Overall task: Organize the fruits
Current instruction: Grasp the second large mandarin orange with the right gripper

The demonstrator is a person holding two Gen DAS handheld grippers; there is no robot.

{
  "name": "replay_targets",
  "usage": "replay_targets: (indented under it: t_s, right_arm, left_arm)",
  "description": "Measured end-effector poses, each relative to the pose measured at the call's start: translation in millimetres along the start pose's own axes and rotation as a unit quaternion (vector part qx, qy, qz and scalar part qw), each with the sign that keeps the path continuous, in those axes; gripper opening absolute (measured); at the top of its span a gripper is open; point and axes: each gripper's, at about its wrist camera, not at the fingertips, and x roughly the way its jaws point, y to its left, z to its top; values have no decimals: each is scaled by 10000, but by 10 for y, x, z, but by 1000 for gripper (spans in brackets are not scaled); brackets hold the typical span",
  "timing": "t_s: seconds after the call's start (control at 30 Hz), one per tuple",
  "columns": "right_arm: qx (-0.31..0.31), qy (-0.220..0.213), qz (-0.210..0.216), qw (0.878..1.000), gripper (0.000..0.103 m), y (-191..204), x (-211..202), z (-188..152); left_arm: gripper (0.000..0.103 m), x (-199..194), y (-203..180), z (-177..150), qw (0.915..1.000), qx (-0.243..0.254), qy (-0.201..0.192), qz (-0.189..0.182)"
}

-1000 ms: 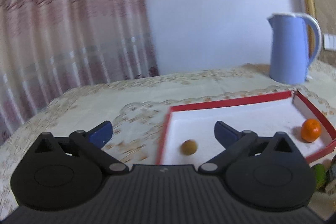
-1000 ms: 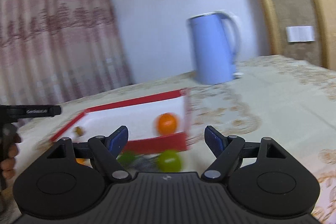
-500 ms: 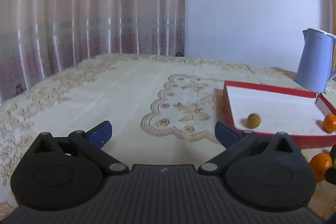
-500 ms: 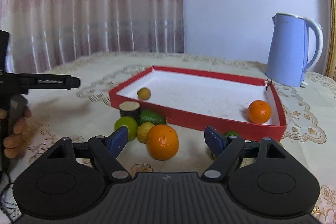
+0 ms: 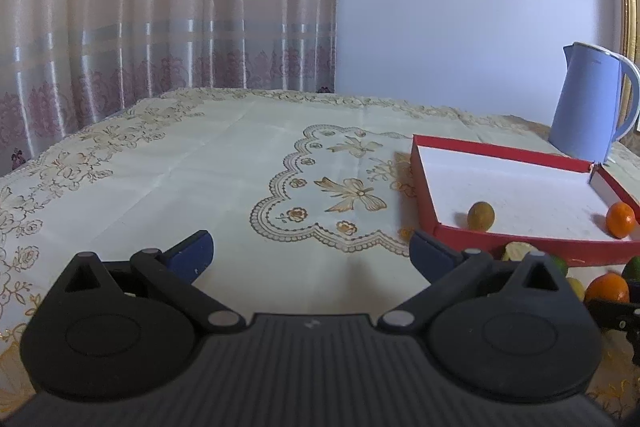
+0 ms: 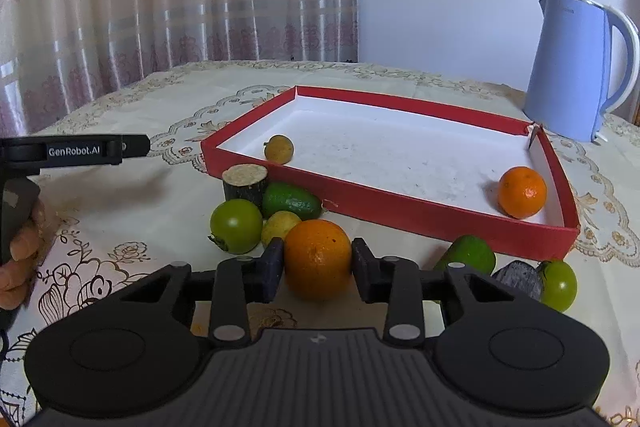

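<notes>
Right gripper (image 6: pixel 318 265): jaws closed against both sides of the big orange (image 6: pixel 317 259), sitting on the worktop (image 6: pixel 120 227) outside the red tray (image 6: pixel 440 223). Left gripper (image 5: pixel 312 253): jaws wide apart, holding nothing.

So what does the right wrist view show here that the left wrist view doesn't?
Only the right wrist view: the right gripper closed around the large orange, the log-like piece, the avocado, and the left gripper seen from the side.

Only the left wrist view: the left gripper's open fingers over bare tablecloth.

Both: the red tray, its small brown fruit, small orange, and blue kettle.
</notes>
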Motion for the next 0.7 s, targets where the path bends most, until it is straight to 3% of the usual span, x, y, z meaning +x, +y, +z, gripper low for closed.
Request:
replay_targets:
  t_s: [0.7]
  right_arm:
    - [220,-889,-320,9953,34,-196,-368,243]
  left_arm:
    - [103,49,-60,-27,9997,204,99,124]
